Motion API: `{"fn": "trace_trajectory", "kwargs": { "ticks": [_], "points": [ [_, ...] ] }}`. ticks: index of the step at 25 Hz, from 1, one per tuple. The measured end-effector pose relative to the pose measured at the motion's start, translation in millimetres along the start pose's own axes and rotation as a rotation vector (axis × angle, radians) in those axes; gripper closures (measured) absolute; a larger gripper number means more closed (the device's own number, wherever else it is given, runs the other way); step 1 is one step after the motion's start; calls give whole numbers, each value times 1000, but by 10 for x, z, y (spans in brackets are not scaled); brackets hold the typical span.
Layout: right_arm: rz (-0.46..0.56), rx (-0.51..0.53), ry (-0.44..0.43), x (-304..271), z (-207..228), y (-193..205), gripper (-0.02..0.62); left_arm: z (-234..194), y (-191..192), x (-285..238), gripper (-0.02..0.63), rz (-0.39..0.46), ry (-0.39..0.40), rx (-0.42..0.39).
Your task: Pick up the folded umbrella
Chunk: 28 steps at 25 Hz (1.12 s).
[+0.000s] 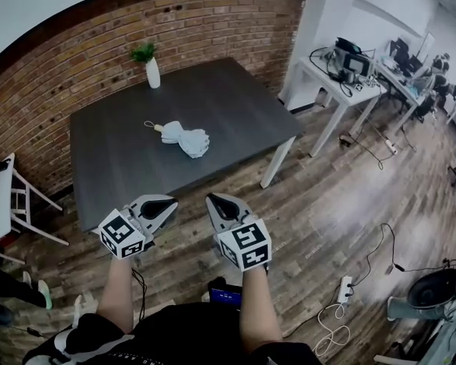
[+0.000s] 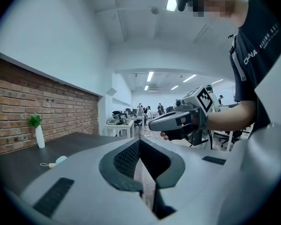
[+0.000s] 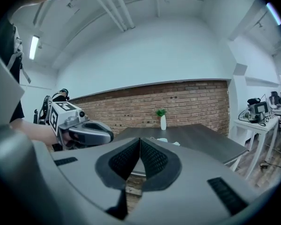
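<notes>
A folded white umbrella (image 1: pixel 184 138) lies near the middle of a dark table (image 1: pixel 235 105); a vase (image 1: pixel 153 73) stands by its far edge. The left gripper (image 1: pixel 167 204) and right gripper (image 1: pixel 215 202) hover off the near edge, well short of the umbrella, jaws closed, empty.

The folded umbrella (image 1: pixel 184 138) lies near the middle of the counter (image 1: pixel 235 109), with the vase (image 1: pixel 153 72) behind it near the far edge, by the brick wall (image 1: pixel 175 21). Before the near edge, over the floor (image 1: pixel 327 204), are two tools side by side: left tool (image 1: pixel 169 201), right tool (image 1: pixel 211 198). A desk (image 1: pixel 330 78) stands to the counter's right.
</notes>
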State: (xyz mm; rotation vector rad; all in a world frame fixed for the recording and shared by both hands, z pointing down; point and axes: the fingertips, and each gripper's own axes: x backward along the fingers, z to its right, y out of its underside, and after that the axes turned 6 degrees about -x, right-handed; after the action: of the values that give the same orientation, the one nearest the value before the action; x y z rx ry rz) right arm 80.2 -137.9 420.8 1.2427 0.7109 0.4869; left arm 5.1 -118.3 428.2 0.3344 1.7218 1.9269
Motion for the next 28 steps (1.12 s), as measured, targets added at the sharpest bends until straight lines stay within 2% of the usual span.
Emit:
{"fn": "trace_trajectory", "kwargs": {
  "ticks": [6, 14, 19, 28],
  "points": [
    [-7, 4, -21, -101, 480, -97, 586, -245, -31, -453, 604, 3, -28, 13],
    [-16, -39, -32, -253, 866, -56, 586, -434, 115, -734, 604, -32, -56, 49],
    [-21, -53, -23, -471, 1057, -32, 586, -618, 283, -851, 604, -40, -33, 93],
    [-44, -33, -4, -1080, 1550, -192, 586, -1418, 546, -1148, 604, -50, -38, 97]
  ]
}}
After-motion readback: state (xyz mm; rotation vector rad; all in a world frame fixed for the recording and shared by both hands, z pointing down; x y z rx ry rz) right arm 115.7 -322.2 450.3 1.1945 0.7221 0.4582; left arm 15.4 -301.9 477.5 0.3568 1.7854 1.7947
